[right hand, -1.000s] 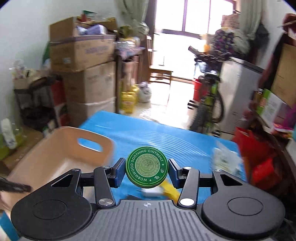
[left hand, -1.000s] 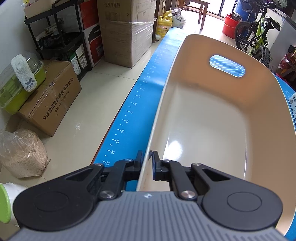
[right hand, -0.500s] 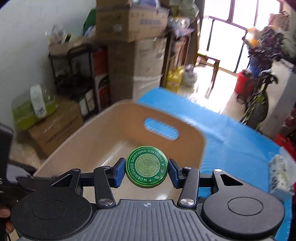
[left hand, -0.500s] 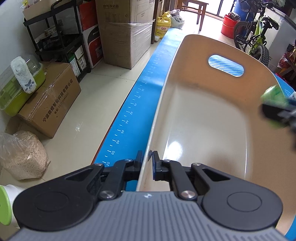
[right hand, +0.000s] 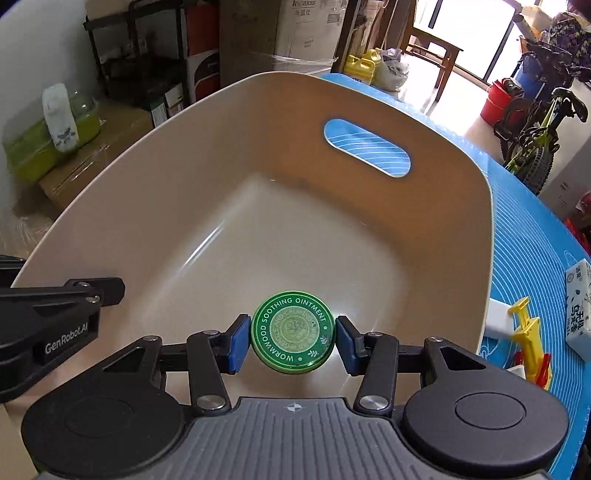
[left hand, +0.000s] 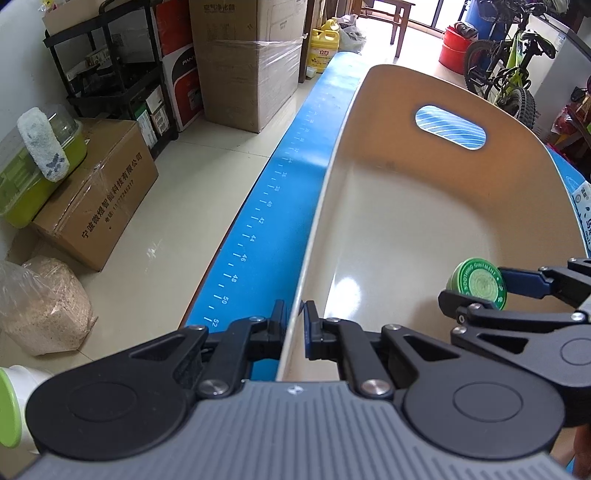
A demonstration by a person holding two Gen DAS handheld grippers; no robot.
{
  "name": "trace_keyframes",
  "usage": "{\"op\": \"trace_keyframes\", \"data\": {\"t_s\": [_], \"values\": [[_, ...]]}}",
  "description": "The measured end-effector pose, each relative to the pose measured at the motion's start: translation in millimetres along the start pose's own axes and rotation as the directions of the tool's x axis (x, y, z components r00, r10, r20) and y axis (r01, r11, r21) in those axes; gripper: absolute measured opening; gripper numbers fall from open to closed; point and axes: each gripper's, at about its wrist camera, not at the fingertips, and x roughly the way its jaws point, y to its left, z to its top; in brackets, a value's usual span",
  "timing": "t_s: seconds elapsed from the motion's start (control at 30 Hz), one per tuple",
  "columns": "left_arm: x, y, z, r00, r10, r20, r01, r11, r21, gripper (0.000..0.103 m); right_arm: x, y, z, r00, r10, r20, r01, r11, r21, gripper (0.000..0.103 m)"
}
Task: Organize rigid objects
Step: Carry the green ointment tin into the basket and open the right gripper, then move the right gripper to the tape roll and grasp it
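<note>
With your left gripper (left hand: 294, 325) pinching the bin (right hand: 488, 236) rim, lower the right gripper's (right hand: 293, 336) pinched tin (right hand: 293, 335) near the floor before spreading the fingers.

Glossy cream floor tiles (left hand: 177, 206) run past a black metal shelving rack (left hand: 110, 66) and stacked brown cardboard boxes (left hand: 251, 74) along a white wall (right hand: 33, 44). Daylight pours through tall glazed doors (right hand: 469, 33) behind a wooden chair (right hand: 432, 55), red plastic buckets (left hand: 458, 48) and a lime-green bicycle (left hand: 513, 70).
</note>
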Motion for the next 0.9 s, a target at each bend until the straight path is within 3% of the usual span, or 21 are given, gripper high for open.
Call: {"op": "trace_keyframes", "data": {"t_s": [0.17,0.33,0.53,0.8,0.9], "values": [[0,-1,0,1.000,0.006,0.002,-0.006,1.000,0.002,0.011,3,-5,1,0.998,0.034,-0.053,-0.033,0.999,0.022,0.060],[1,-1,0,1.000,0.001,0.000,-0.001,1.000,-0.001,0.010,-17,-1,-4,0.999,0.028,0.026,-0.027,0.999,-0.039,0.072],[1,1,0,1.000,-0.005,0.001,0.005,1.000,-0.005,0.010,-53,-19,-7,0.989,0.069,0.134,-0.074,0.997,0.028,0.076],[2,1,0,1.000,-0.002,0.000,0.002,1.000,-0.005,0.011,-115,-63,-28,0.950,0.039,0.311,-0.095,0.982,0.166,0.078],[2,2,0,1.000,-0.008,-0.001,0.008,1.000,-0.010,0.011,-134,-85,-39,0.934,-0.019,0.356,-0.048,0.983,0.179,0.078]]}}
